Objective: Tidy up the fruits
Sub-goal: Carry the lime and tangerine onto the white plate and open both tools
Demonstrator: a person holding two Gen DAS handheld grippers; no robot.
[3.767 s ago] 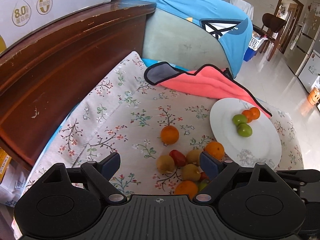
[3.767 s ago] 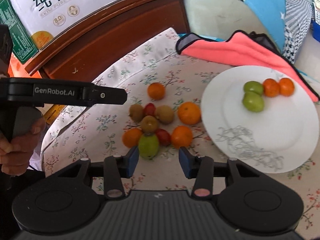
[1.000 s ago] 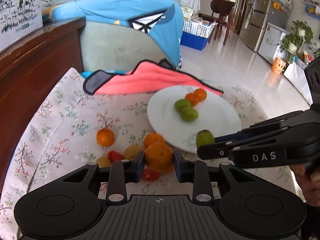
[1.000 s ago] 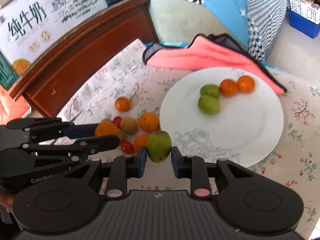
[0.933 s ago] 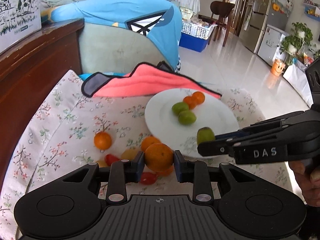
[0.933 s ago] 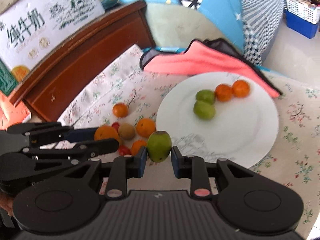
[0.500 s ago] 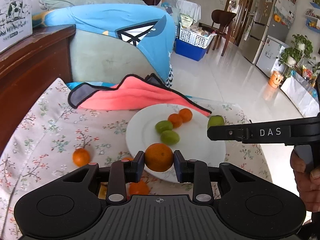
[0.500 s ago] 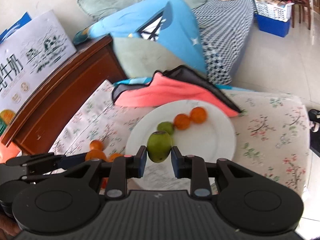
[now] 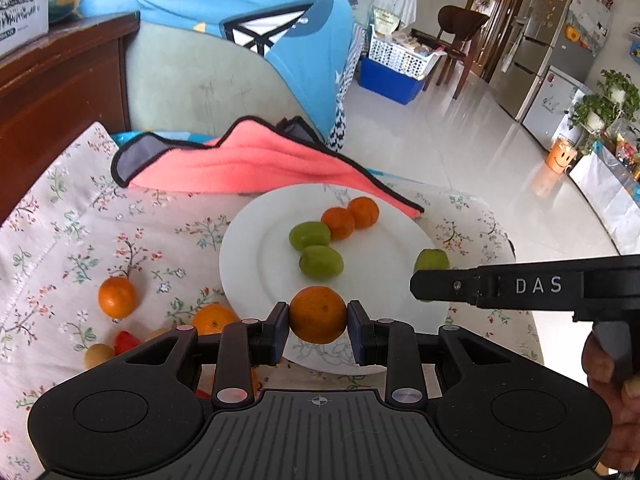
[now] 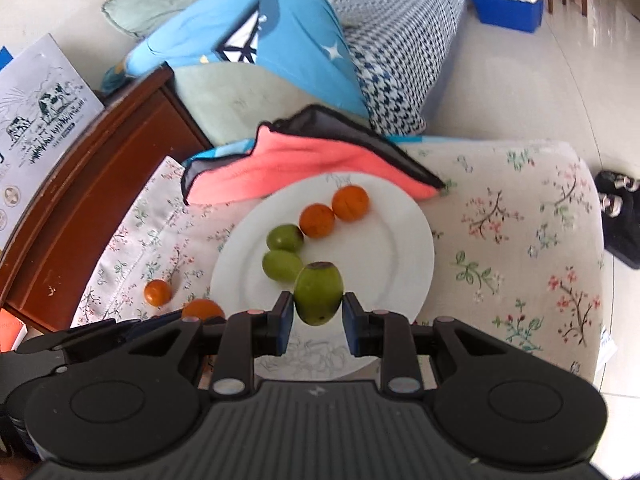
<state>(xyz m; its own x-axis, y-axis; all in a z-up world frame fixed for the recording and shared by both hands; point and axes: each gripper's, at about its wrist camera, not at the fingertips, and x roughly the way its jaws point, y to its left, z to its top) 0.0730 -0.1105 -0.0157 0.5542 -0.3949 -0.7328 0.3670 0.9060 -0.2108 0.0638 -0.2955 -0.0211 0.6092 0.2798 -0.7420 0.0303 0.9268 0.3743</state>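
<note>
My left gripper (image 9: 318, 322) is shut on an orange (image 9: 318, 314) and holds it over the near rim of the white plate (image 9: 256, 256). My right gripper (image 10: 316, 314) is shut on a green fruit (image 10: 319, 292) above the plate (image 10: 404, 264); the green fruit also shows in the left wrist view (image 9: 431, 260). On the plate lie two green fruits (image 9: 321, 262) and two small oranges (image 9: 351, 216). Loose oranges (image 9: 117, 296) and small red and brown fruits (image 9: 126, 342) lie on the floral cloth left of the plate.
A pink cloth with dark trim (image 9: 240, 164) lies just behind the plate. A dark wooden cabinet (image 9: 48, 92) stands at the left with a milk carton box (image 10: 36, 100) on it. A sofa with a blue cover (image 10: 248, 44) is behind. Tiled floor lies to the right.
Both grippers closed on fruits from the pile, lifted them and carried them right. They now hang over the plate, closer to it than half a second ago.
</note>
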